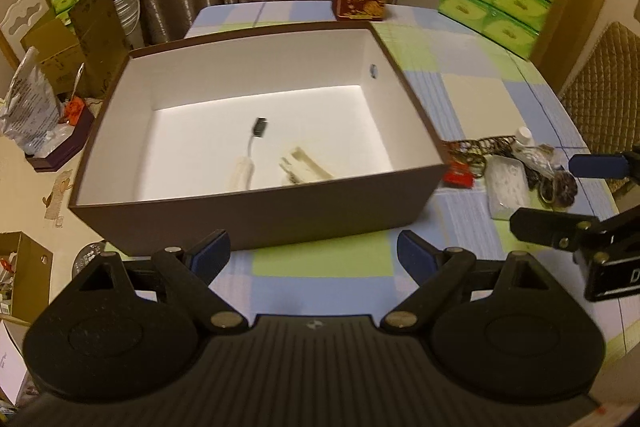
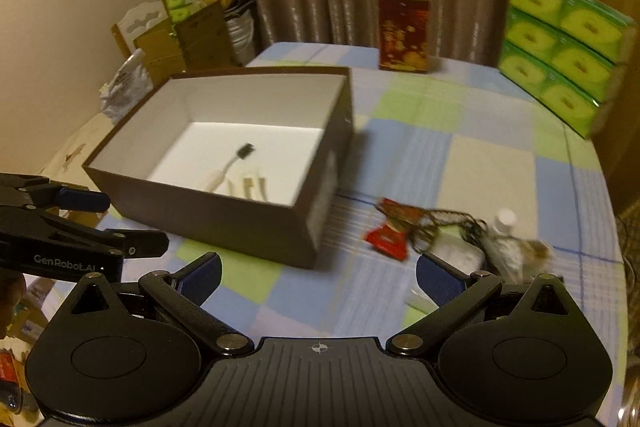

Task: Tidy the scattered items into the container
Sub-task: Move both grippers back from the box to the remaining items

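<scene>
With the left gripper and right gripper both wide open and empty, reach for the pile right of the box.

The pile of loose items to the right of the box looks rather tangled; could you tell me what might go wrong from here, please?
1. The dark chain runs through the pile, over the red packet and against the small bottle; lifting one may drag the others.
2. The pile lies close to the brown box, so a swing could hit its wall.
3. Both the left hand-held gripper and the right hand-held gripper are open and close together; they may collide.
</scene>
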`<state>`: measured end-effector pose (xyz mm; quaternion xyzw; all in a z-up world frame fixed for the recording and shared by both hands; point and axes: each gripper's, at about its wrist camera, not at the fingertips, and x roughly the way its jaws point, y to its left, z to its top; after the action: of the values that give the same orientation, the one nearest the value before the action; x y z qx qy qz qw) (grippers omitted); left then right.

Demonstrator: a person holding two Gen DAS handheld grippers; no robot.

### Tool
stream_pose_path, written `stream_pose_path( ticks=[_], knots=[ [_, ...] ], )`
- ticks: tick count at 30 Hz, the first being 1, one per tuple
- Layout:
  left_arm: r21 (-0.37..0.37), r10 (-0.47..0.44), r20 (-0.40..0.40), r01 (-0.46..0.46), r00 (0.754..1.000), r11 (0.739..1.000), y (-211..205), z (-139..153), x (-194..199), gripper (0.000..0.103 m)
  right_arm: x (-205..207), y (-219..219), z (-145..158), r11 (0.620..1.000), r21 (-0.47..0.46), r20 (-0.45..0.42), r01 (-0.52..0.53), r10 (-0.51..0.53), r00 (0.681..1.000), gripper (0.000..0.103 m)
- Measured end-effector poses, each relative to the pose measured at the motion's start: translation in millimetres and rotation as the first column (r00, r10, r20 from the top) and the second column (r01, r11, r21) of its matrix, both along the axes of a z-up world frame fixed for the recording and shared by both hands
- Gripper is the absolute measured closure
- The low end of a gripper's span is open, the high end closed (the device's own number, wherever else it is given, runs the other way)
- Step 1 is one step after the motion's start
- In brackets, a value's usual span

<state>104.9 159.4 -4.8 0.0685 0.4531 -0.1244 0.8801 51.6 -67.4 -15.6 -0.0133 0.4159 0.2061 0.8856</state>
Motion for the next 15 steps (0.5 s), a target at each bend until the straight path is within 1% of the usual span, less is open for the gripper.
stream_pose_path(
  ticks=[4, 9, 15],
  knots=[
    [-0.002, -0.029, -0.012, 0.029, 0.999, 1.0, -20, -5, -6, 0.015, -5, -26, -3, 0.999, 0.01, -0.021, 0.041, -0.041, 0.999, 0.002],
    [-0.009, -0.072, -0.026, 0.072, 0.997, 0.997, -43, -12, -12, 0.015, -7, -58, -6, 0.995, 0.004, -0.024, 0.098, -0.098, 0.995, 0.002],
    [-0.02, -0.133, -0.043, 0.132, 0.99, 0.991, -74, -21, -14, 0.015, -6, -95, -15, 0.985, -0.043, -0.017, 0.17, -0.171, 0.985, 0.002]
  ],
)
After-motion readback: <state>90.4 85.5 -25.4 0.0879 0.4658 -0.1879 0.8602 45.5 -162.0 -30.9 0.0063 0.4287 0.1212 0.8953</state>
